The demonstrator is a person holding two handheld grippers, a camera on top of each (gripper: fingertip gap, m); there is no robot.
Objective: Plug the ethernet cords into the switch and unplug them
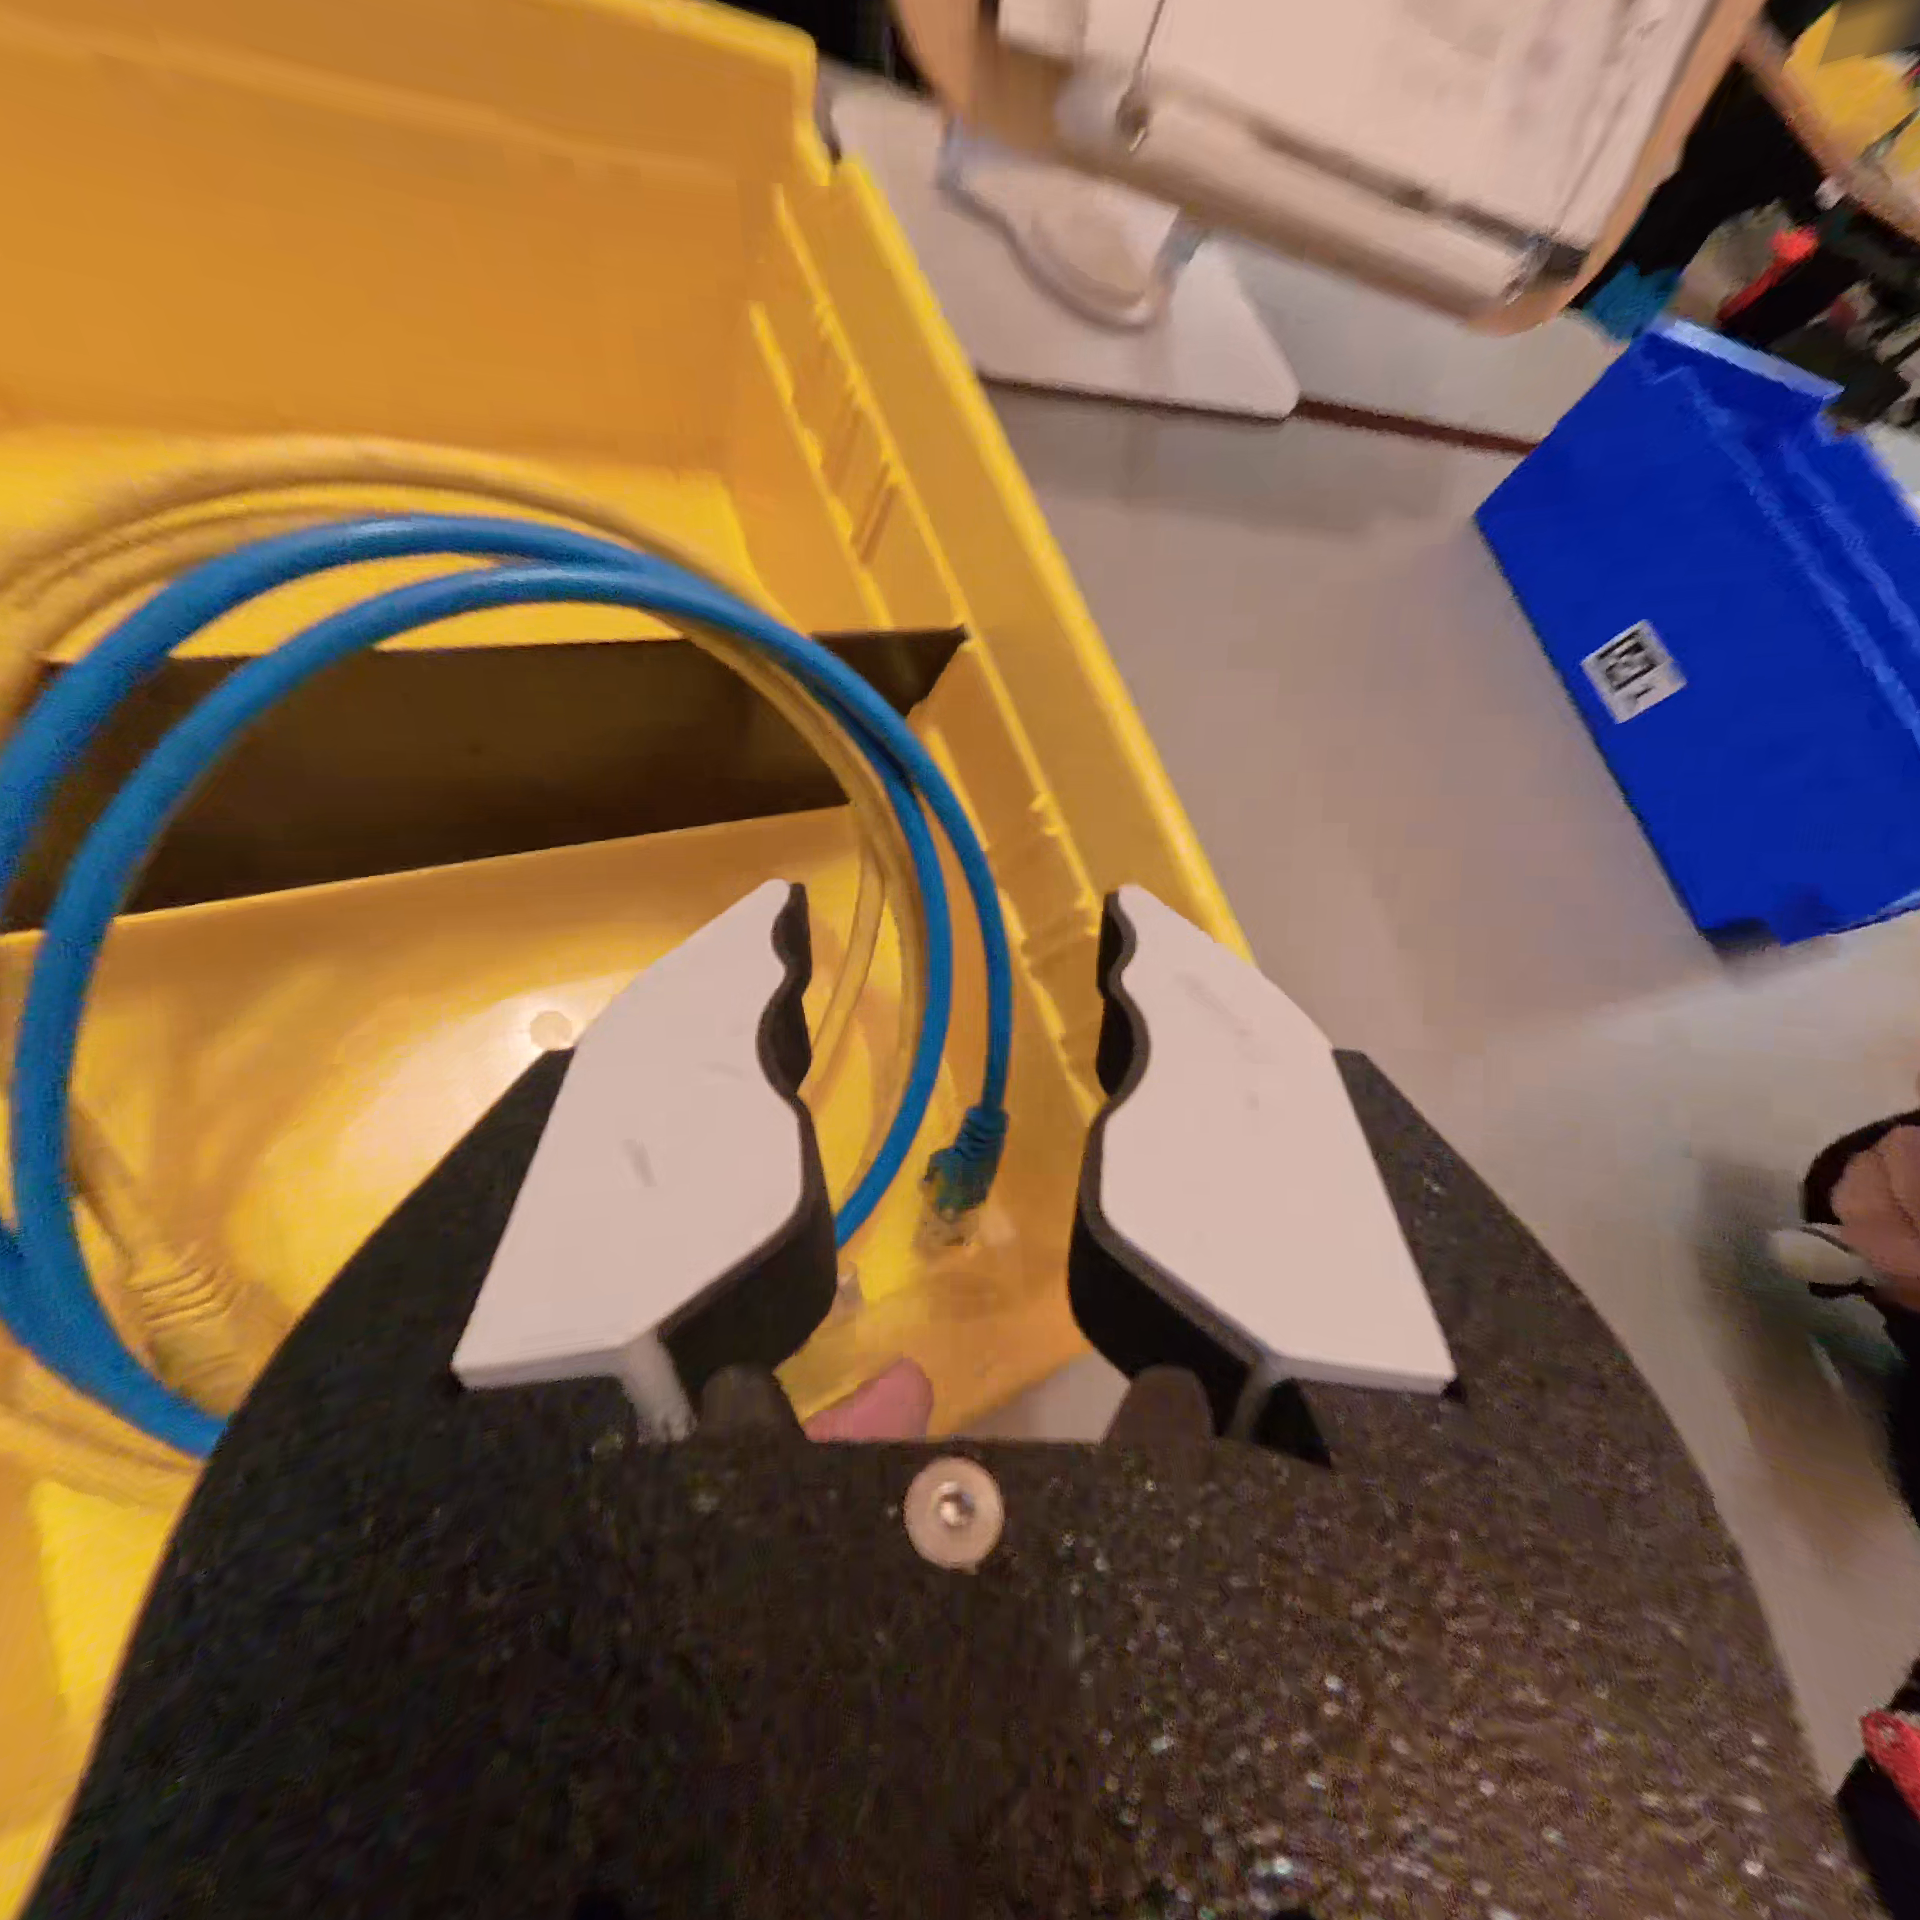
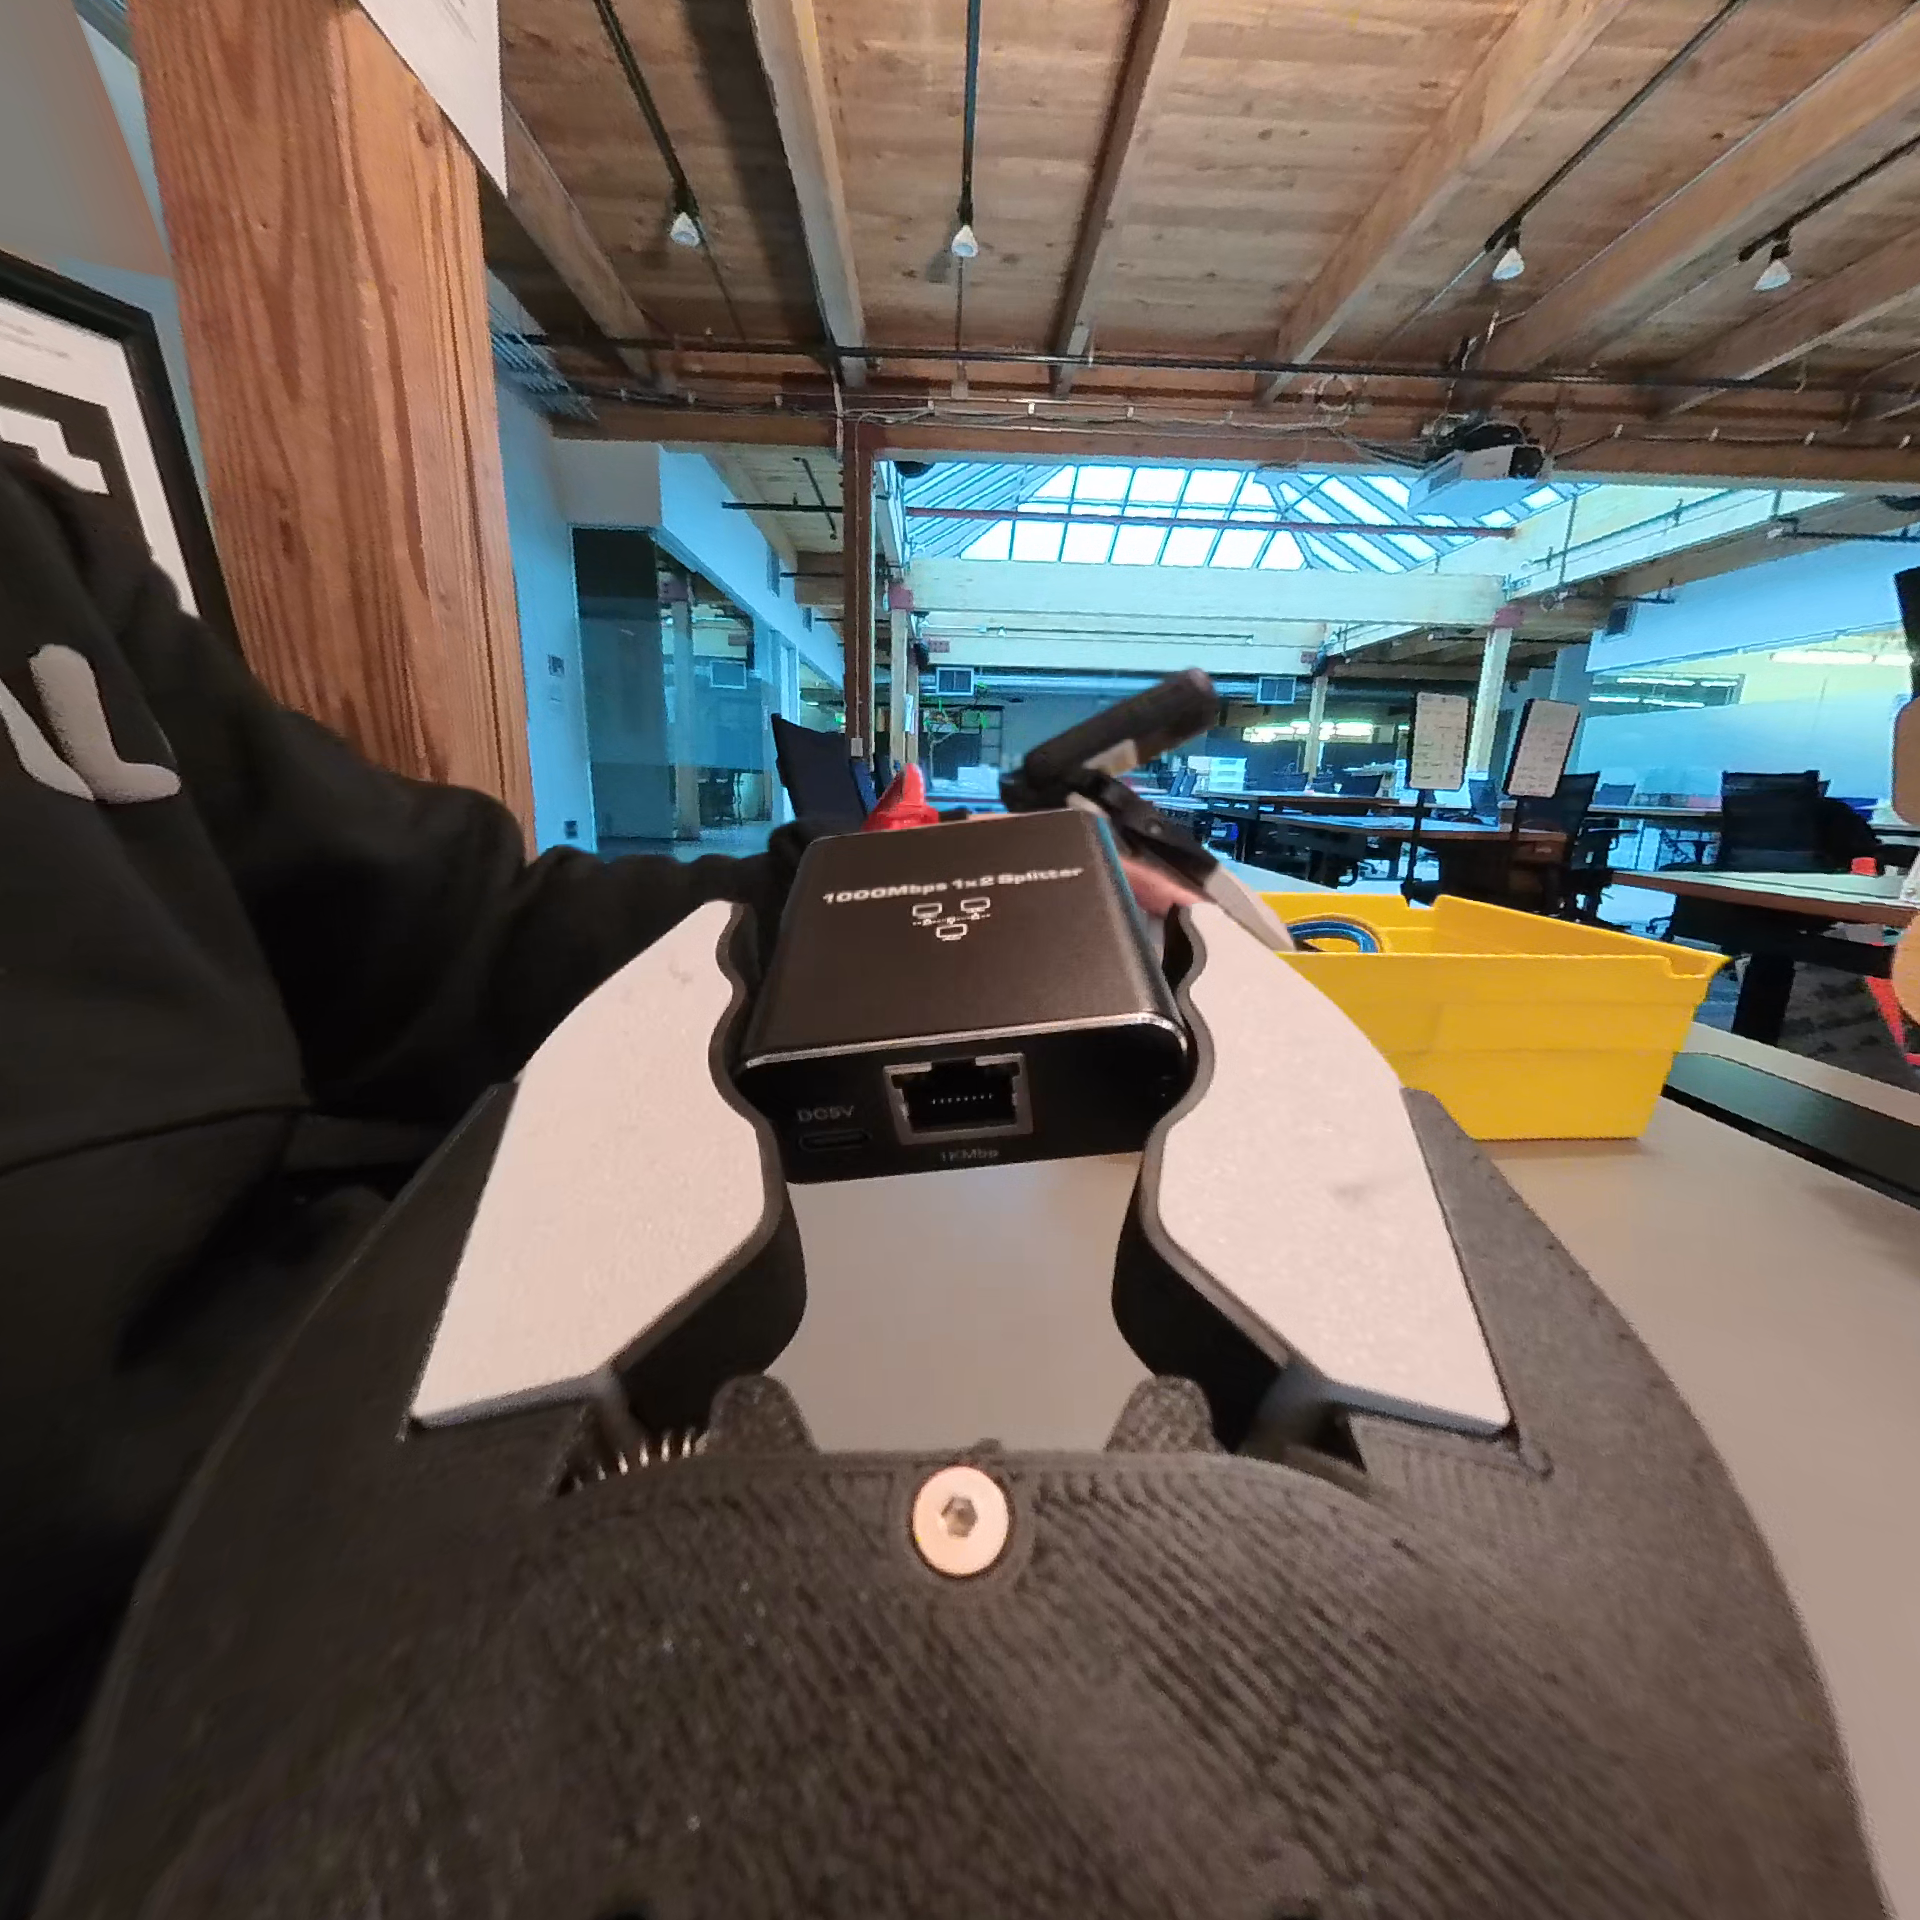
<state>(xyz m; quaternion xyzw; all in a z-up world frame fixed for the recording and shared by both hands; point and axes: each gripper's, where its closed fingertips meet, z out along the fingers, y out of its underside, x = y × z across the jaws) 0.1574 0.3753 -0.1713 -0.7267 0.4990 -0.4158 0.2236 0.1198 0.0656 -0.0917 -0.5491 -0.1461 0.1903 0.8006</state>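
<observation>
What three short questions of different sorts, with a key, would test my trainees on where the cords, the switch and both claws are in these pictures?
1. True or false: the right claw is shut on the black switch.
2. Multiple choice: the coiled blue cord lies in A) the blue bin, B) the yellow bin, C) on the bare table.
3. Fill in: the left claw is ____ and holds nothing, above the blue cord's plug.

Key:
1. True; its fingers press both sides of the switch, whose facing port is empty.
2. B.
3. Open.
</observation>
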